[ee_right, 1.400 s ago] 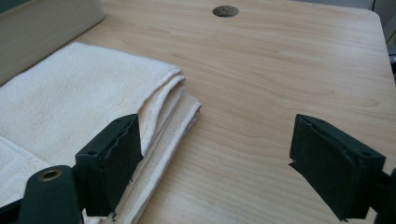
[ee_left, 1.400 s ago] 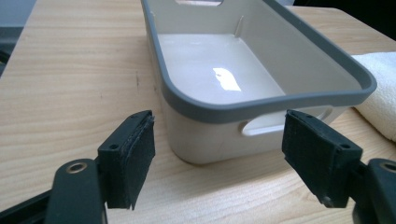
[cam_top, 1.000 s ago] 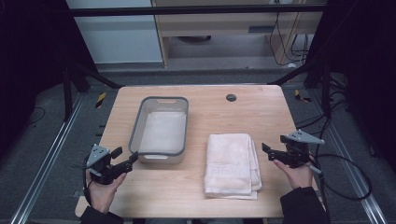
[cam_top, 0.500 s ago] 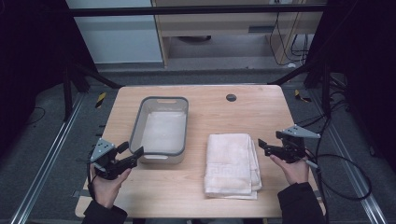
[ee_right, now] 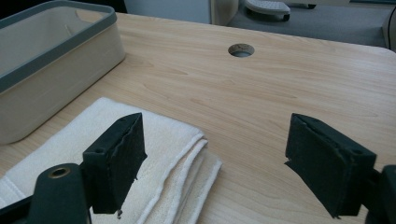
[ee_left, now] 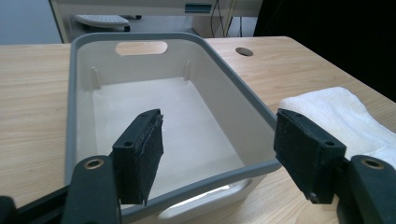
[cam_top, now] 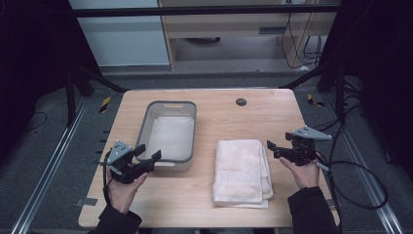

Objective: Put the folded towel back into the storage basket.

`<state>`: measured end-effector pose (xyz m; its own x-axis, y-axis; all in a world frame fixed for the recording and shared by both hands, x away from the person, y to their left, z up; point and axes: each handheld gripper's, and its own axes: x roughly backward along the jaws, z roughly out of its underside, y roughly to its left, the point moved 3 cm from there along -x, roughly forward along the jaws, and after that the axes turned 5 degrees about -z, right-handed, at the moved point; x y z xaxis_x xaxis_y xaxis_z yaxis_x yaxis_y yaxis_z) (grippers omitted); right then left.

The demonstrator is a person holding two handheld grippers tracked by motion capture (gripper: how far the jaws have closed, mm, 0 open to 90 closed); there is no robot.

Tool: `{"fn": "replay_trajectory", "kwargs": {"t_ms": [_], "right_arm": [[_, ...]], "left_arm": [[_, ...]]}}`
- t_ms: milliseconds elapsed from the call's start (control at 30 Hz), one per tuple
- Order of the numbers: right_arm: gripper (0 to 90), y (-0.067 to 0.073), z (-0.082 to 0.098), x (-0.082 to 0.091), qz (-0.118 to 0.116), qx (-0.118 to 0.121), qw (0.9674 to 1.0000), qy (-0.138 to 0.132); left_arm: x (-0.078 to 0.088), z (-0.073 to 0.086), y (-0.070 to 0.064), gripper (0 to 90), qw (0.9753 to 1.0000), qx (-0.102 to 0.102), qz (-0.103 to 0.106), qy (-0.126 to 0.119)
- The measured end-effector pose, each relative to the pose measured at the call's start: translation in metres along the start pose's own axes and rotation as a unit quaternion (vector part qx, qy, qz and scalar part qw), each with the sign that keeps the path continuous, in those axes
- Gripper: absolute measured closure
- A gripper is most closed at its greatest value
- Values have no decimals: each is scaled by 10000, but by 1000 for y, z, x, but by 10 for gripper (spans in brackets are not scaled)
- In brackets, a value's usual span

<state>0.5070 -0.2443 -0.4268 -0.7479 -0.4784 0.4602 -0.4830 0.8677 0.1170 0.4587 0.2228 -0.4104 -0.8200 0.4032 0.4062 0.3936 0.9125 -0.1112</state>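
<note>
You brought the left gripper (cam_top: 145,159) right, up to the bin (cam_top: 171,105); both jaws gaped, empty. Right gripper (cam_top: 272,148) neared the towel (cam_top: 242,170); snatching one layer could unfold it.

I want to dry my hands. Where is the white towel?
In the high view the folded towel lies flat on the near right part of the table, just right of the grey-rimmed bin, with the right gripper beside its right edge.
</note>
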Motion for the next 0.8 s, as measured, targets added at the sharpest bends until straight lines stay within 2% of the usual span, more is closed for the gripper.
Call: {"fn": "replay_trajectory", "kwargs": {"t_ms": [233,400,467,633,800], "right_arm": [[231,3,-6,-3,-28,13,10000,-36],[222,5,-9,-7,-74,0,10000,-40],[228,5,-9,-9,-108,2,9999,-61],[234,5,-8,-15,-170,14,9998,35],[238,7,-6,-19,-257,35,9996,128]], "left_arm": [[-9,-3,-14,321,9999,-74,125,38],[-18,-4,-31,324,9995,-206,238,74],[-21,-4,-37,325,9993,-293,217,91],[-30,-3,-53,326,9987,-350,336,176],[-38,1,-67,327,9975,-493,427,287]]}}
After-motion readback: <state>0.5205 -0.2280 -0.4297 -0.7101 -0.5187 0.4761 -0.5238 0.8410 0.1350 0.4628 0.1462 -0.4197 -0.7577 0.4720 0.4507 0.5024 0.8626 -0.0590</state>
